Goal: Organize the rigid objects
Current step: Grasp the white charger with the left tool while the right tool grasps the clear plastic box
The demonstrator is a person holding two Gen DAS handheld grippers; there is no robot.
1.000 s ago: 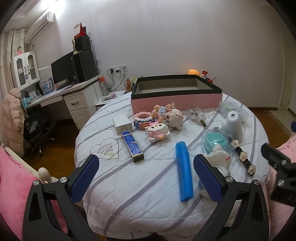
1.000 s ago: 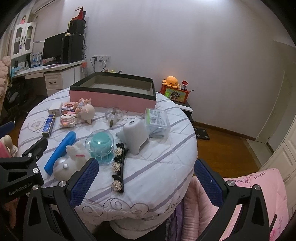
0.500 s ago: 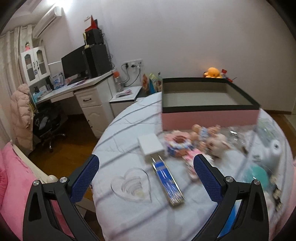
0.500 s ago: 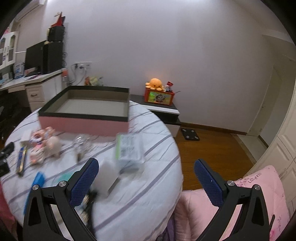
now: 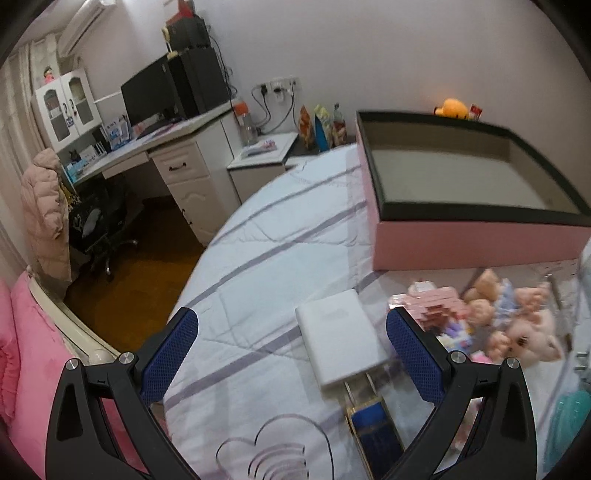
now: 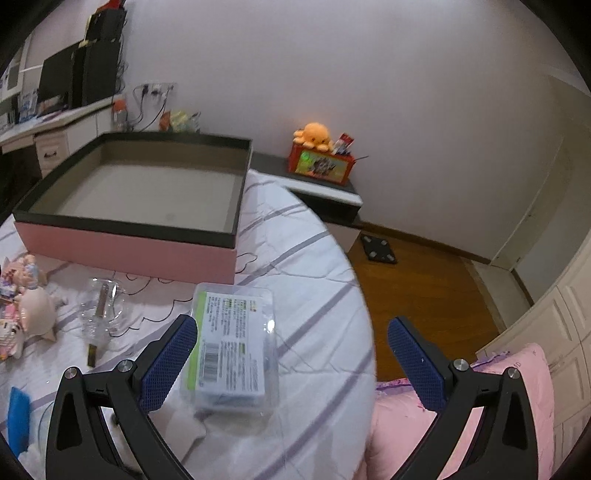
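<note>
A white desk [image 5: 173, 147] with drawers is seen against the far wall, with a black monitor [image 5: 146, 94] and a black speaker [image 5: 201, 81] on it. A white glass-door cabinet [image 5: 64, 103] stands on the desk's left end. A black office chair [image 5: 99, 225] draped with a pale pink puffer jacket [image 5: 42, 206] is placed before the desk on the wooden floor [image 6: 424, 288]. An air conditioner [image 5: 79, 24] is mounted high on the wall. An orange octopus plush [image 6: 312, 134] is perched on a red box [image 6: 321, 168] on a low side table [image 6: 325, 192].
</note>
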